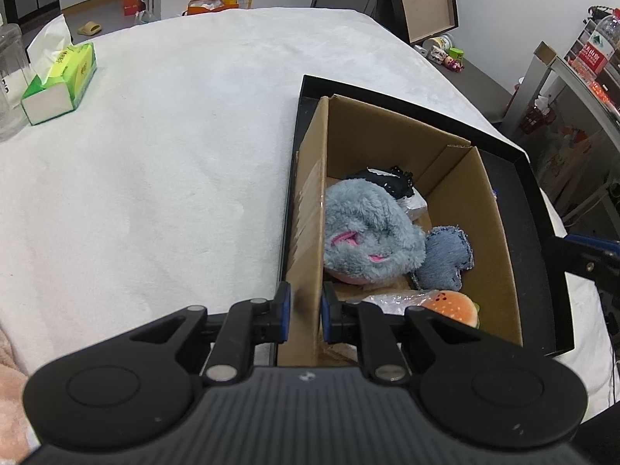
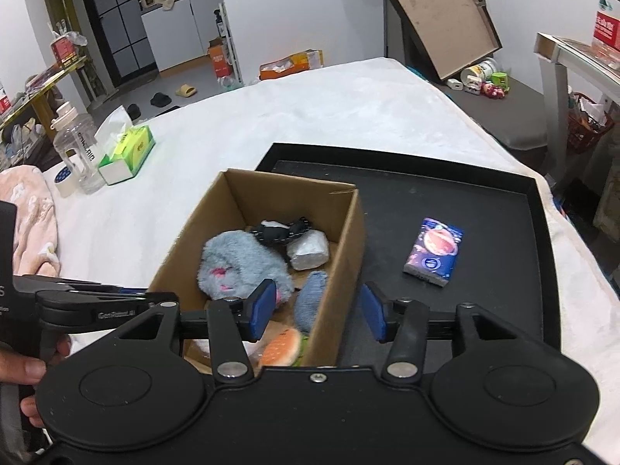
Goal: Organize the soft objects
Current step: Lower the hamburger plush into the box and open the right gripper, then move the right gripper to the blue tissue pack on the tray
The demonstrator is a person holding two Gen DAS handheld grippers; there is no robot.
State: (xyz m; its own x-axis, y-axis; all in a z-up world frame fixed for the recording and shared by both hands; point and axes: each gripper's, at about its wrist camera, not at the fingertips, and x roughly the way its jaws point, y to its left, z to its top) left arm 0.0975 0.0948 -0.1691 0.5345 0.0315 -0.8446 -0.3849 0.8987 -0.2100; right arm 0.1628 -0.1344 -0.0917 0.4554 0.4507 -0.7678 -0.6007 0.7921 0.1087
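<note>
A brown cardboard box [image 1: 496,232] stands in a black tray [image 1: 542,271] on a white cloth. My left gripper [image 1: 306,310] is shut on the box's near left wall. Inside lie a grey plush toy [image 1: 368,232], a denim piece [image 1: 445,257], a burger toy [image 1: 451,306] and black fabric [image 1: 387,180]. In the right wrist view my right gripper [image 2: 317,312] is open and straddles the right wall of the box [image 2: 348,232], pads off it. The plush [image 2: 240,263], denim piece [image 2: 310,298], burger toy [image 2: 281,347] and a silver-white packet [image 2: 308,250] show below it.
A small purple tissue pack [image 2: 434,252] lies on the tray [image 2: 445,193] to the right of the box. A green tissue box [image 2: 126,151], a clear bottle [image 2: 75,147], a tape roll [image 2: 62,178] and a pink cloth [image 2: 31,224] sit at the left.
</note>
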